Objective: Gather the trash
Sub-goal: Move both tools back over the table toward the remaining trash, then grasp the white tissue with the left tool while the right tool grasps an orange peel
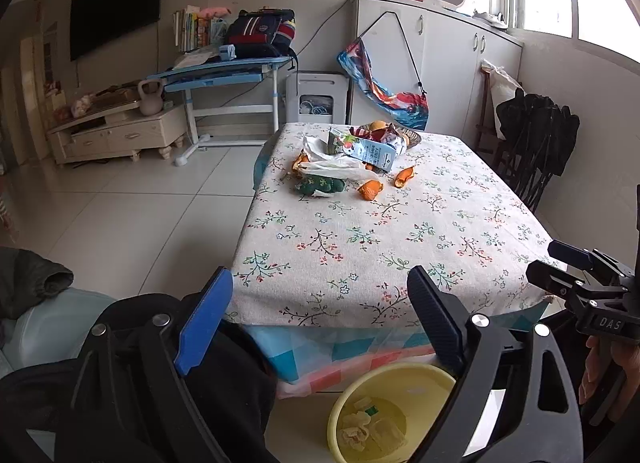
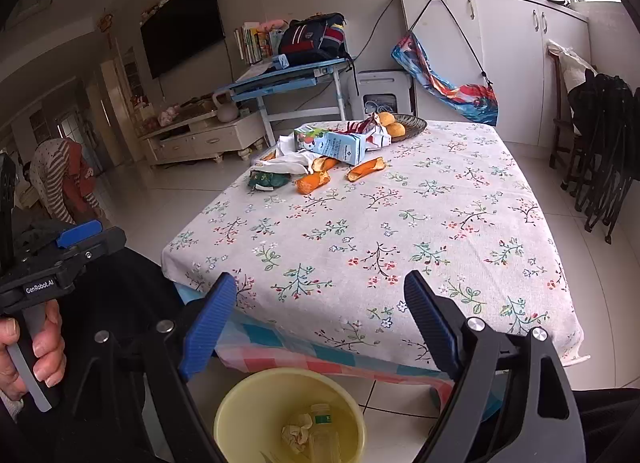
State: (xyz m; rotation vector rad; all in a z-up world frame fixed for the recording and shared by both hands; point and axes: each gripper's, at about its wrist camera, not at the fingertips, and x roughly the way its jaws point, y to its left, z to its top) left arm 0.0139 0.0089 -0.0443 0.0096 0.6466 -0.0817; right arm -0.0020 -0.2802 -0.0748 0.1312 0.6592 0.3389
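Right wrist view: you are holding both grippers, left gripper [image 1: 320, 319] and right gripper [image 2: 320, 319], wide and empty | yellow bin [image 2: 240, 415] is already holding some scraps | orange peels [image 2: 313, 181], milk carton [image 2: 334, 146] and wrappers [image 2: 267, 179] are still lying on the table [image 2: 400, 243].

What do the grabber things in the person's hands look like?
Both are black plastic tools with flat blue ribbed fingers and silver bolts. The left gripper carries small white lettering reading GenRobot.AI on its side, seen from the other camera. The right gripper has DAS printed on its black body. A grey trigger sits under the left one's handle.
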